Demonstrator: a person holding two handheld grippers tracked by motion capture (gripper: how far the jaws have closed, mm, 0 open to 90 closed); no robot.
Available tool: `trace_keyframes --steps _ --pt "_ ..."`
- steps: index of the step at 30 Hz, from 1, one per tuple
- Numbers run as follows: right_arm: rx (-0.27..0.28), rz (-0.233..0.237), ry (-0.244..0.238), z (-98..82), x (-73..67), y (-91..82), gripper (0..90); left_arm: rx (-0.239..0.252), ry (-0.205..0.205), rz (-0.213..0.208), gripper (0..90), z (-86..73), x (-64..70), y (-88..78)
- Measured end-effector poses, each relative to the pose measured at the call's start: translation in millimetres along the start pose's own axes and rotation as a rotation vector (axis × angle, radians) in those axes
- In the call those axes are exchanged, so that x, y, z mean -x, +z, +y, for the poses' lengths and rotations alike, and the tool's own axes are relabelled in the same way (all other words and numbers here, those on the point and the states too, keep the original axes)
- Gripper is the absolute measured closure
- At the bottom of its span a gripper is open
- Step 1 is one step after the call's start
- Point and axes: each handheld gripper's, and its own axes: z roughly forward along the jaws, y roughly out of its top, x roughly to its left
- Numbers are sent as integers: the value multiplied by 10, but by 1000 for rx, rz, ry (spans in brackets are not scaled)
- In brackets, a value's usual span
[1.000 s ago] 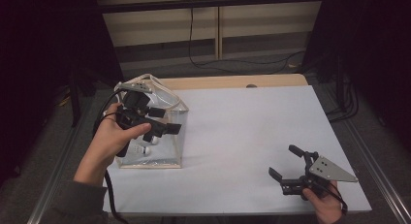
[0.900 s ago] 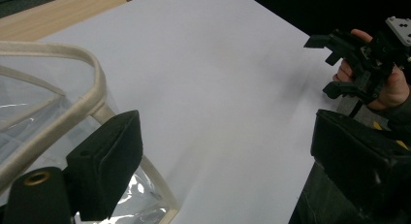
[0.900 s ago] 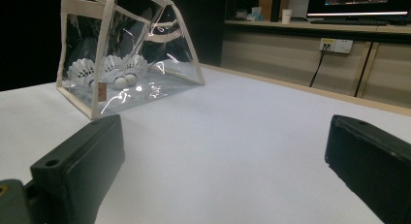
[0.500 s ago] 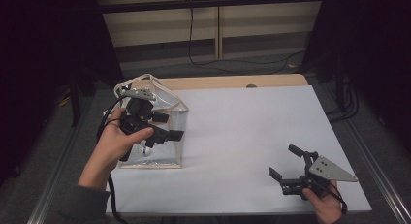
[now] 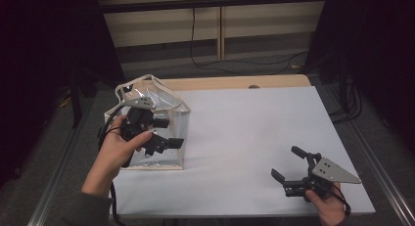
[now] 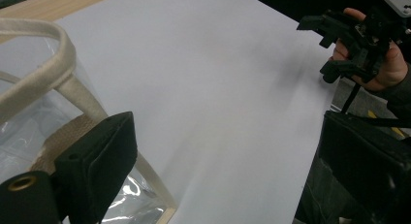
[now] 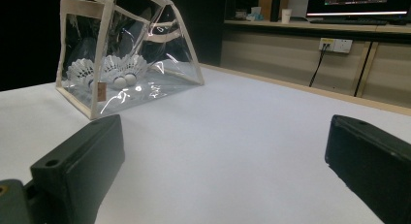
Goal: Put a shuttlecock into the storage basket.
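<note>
Compared with a second ago, the left gripper (image 5: 164, 133) has been drawn back and lowered from the top of the clear plastic tote bag with cream fabric trim (image 5: 173, 119); it is now held over the bag's front face, jaws wide apart and gripping nothing. This is judged a release of the handle or a re-approach to it. The bag stands at the left edge of the white table (image 5: 254, 133), with white feathered shuttlecocks (image 7: 109, 69) inside. The right gripper (image 5: 289, 163) has stayed resting near the front right corner, jaws wide and empty
</note>
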Motion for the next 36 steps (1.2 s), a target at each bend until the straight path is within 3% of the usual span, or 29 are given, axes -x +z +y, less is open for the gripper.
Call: trace_keyframes --steps 19,30,36 --pt "0 -4 -4 4 3 -9 3 29 13 -28 58 -210 -73 71" --pt "1 -6 -1 6 2 -15 3 58 1 -20 54 -327 -111 102" --pt "-1 -6 -4 5 3 -14 3 74 33 -24 54 -370 -111 104"
